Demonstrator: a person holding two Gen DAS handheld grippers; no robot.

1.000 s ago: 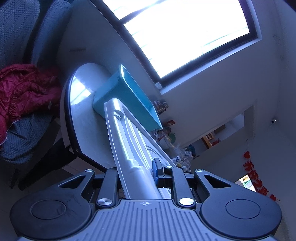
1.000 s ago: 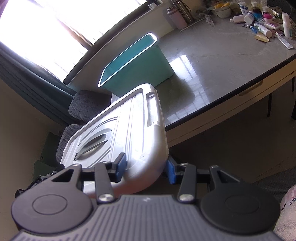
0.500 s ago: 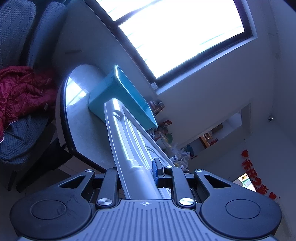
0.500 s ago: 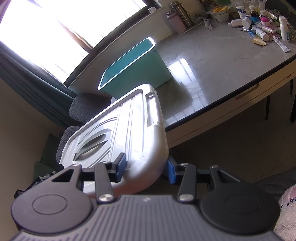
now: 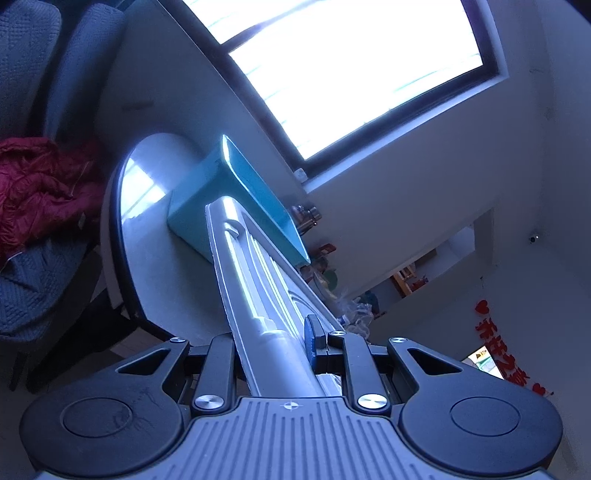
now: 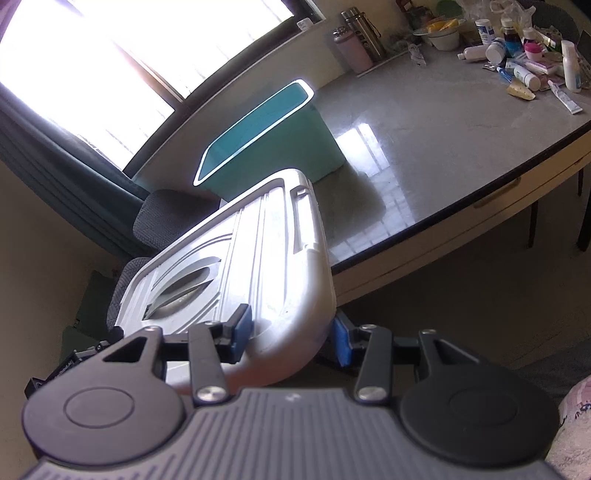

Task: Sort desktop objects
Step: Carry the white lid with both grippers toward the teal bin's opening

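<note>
Both grippers hold one white plastic box lid (image 6: 255, 258) in the air in front of the table. My left gripper (image 5: 275, 345) is shut on the lid's thin edge (image 5: 258, 295), seen end-on. On the lid's rounded near rim my right gripper (image 6: 291, 332) is shut, blue pads pressing on either side. Beyond the lid a teal open bin (image 6: 273, 136) stands on the grey table (image 6: 443, 140); the same teal bin (image 5: 240, 206) shows in the left wrist view. Several bottles and tubes (image 6: 524, 62) lie at the table's far right.
Two flasks (image 6: 358, 40) and a bowl (image 6: 443, 35) stand by the window wall. Grey chairs (image 6: 166, 218) sit left of the table. A red garment (image 5: 40, 181) lies on a chair in the left wrist view. The table's dark front edge (image 6: 461, 206) runs just past the lid.
Both grippers keep their hold on the lid. The views have drifted only slightly; the bin and table sit almost where they were.
</note>
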